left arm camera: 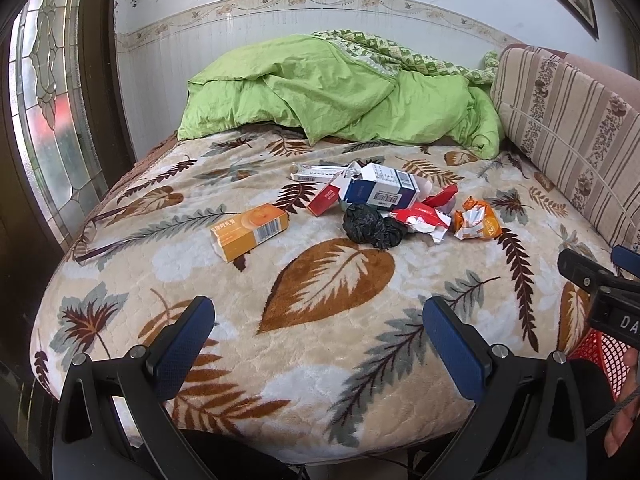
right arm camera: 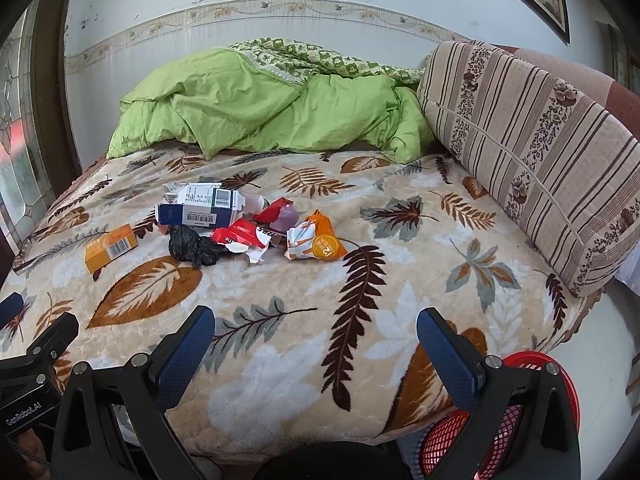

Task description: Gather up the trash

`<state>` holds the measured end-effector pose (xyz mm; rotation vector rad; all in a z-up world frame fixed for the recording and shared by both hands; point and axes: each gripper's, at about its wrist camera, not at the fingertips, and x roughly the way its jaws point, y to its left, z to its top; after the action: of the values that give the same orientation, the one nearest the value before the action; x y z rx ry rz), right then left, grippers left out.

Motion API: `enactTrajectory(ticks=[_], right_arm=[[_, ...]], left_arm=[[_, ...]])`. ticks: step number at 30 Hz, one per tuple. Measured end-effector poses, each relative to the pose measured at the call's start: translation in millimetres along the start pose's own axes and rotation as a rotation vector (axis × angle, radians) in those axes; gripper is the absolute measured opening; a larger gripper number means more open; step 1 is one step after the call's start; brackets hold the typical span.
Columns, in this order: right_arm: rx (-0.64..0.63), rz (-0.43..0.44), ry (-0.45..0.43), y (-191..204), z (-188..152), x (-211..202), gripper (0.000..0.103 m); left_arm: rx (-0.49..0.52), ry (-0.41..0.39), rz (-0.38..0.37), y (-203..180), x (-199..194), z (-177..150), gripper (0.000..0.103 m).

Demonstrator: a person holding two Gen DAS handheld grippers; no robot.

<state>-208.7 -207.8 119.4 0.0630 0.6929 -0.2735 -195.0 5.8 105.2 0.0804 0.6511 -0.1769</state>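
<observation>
Trash [left arm camera: 384, 204] is piled mid-bed on the leaf blanket [left arm camera: 320, 340]: light, crushable cartons and wrappers, best pinched by an edge. Both grippers [left arm camera: 318, 340] [right arm camera: 316, 344] are held wide open, empty, well short of it.

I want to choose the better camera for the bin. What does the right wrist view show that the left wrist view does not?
Only the right wrist view shows the round rim of the red mesh plastic basket. Only the left wrist view shows the long white carton behind the pile clearly. Both show the orange cardboard box, the crumpled black plastic bag and open, empty grippers.
</observation>
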Motion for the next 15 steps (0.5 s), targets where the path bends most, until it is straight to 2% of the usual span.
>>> enactTrajectory(ticks=[15], right_arm=[[0.044, 0.081, 0.026, 0.7, 4.2, 2.9, 0.102]], left_arm=[[-0.025, 0.040, 0.041, 12.4, 5.1, 4.3, 0.103]])
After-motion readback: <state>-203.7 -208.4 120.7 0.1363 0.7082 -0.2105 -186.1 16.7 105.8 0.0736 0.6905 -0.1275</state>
